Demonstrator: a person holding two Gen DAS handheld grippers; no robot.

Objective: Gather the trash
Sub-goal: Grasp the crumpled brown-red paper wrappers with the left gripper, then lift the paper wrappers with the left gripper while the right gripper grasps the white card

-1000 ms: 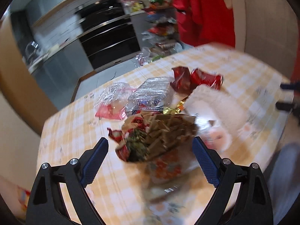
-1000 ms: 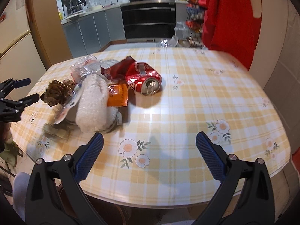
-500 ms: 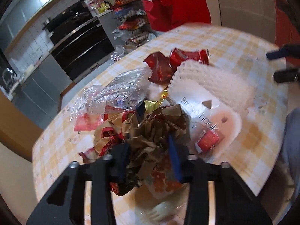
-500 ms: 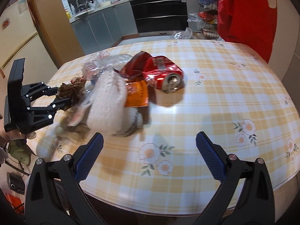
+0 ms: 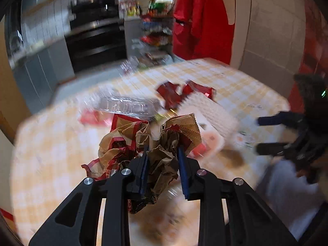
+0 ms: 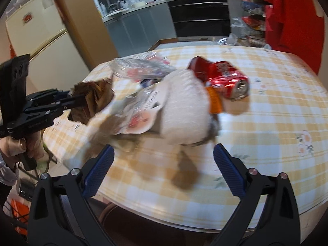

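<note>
One crumpled brown paper wrapper (image 5: 164,143) sits clamped in the left tool (image 5: 163,160); right tool (image 6: 163,172) gapes apart near one dented red can (image 6: 229,82) on the checked surface (image 6: 266,112).

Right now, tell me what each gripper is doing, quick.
Left gripper: closed on the crumpled brown paper bag.
Right gripper: open, holding nothing.
</note>
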